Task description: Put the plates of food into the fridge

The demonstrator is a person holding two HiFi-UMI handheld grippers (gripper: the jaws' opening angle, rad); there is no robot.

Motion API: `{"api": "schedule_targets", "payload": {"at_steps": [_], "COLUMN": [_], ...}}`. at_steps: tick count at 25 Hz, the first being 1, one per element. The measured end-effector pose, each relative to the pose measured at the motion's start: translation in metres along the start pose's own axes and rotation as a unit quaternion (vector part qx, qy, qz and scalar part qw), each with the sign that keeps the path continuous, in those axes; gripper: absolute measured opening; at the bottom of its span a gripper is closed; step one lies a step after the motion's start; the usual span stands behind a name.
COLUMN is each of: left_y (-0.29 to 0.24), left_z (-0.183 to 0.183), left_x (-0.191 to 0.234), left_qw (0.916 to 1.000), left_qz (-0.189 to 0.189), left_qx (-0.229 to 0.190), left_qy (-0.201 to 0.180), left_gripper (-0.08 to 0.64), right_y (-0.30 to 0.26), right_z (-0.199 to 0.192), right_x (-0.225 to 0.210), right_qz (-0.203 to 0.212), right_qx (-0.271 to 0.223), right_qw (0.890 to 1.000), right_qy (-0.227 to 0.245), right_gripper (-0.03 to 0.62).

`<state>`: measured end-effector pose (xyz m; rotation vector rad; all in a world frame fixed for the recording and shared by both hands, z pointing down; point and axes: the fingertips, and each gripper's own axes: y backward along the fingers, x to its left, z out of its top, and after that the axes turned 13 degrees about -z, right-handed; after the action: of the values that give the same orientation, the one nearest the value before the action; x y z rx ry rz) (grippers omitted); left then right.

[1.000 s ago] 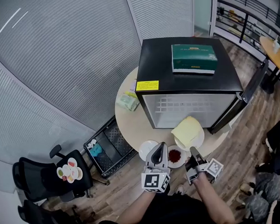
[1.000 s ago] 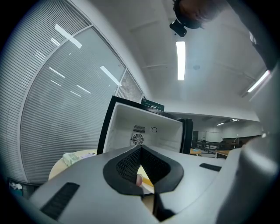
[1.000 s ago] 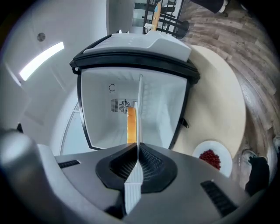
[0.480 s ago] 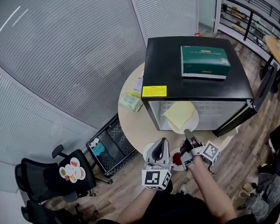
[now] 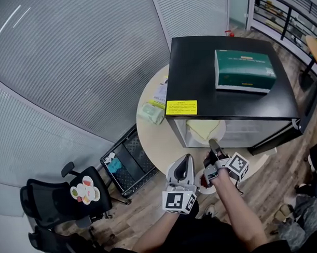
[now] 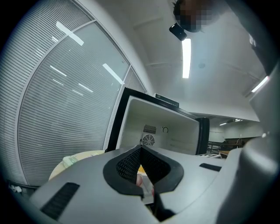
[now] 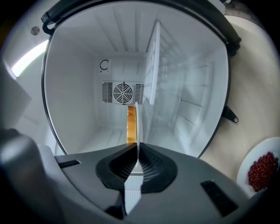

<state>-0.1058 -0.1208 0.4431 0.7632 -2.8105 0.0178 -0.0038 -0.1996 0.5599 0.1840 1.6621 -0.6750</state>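
A black mini fridge (image 5: 227, 74) stands open on a round table (image 5: 154, 139). My right gripper (image 5: 213, 146) is shut on the rim of a white plate (image 5: 205, 131) that carries a flat yellow food. The plate sits partly inside the fridge mouth. In the right gripper view the plate (image 7: 138, 127) shows edge-on against the white interior (image 7: 83, 92). My left gripper (image 5: 186, 160) hovers over the table's near edge, its jaws closed on a thin white plate rim (image 6: 146, 188) with something pink on it. A plate of red food (image 5: 204, 180) lies between the two grippers.
A green box (image 5: 245, 71) lies on the fridge top. The fridge door (image 5: 308, 110) swings out to the right. Green packets (image 5: 152, 113) lie on the table left of the fridge. A black crate (image 5: 123, 161) and an office chair (image 5: 57, 204) stand on the floor at the left.
My right gripper has carried the yellow-food plate forward from the table's front edge into the fridge opening. The left gripper has edged forward a little.
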Motion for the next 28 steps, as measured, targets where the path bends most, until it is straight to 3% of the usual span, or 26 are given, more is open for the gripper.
{"api": "schedule_targets", "payload": {"at_steps": [28], "left_y": [-0.005], "left_z": [-0.01], "left_x": [0.003], "left_qw": [0.9999], "left_qz": [-0.009], "left_qx": [0.005], "left_qy": [0.013], "left_gripper": [0.004], "right_y": [-0.022], "right_z": [0.009], "right_x": [0.002], "right_qz": [0.005], "right_qx": [0.002], "right_qw": [0.999], "right_qy": [-0.048], "right_gripper": [0.02]}}
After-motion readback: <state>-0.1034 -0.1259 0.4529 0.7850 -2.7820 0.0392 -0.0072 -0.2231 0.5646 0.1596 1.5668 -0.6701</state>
